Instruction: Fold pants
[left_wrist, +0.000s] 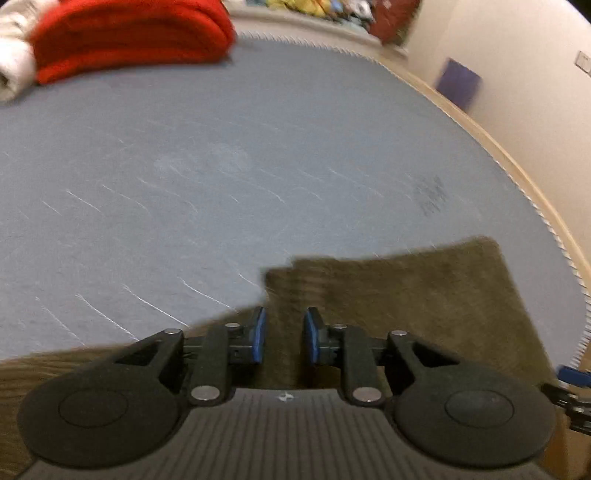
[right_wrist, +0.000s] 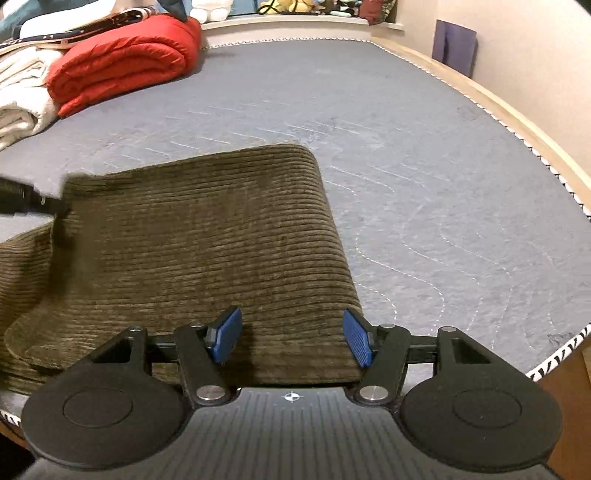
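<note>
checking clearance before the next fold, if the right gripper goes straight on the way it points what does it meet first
Most likely the brown corduroy pants: the right gripper, jaws open and empty, points down onto them. Depth is unclear.

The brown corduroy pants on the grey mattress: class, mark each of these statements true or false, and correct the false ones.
1. The pants lie on a grey quilted mattress. True.
2. The right gripper is clamped on the pants. False: its jaws stand apart above the cloth, with nothing pressed between them.
3. A folded red blanket sits at the far left of the mattress. True.
4. The pants are blue denim. False: they are brown ribbed corduroy.
5. The left gripper has a gap between its blue pads. True.
</note>
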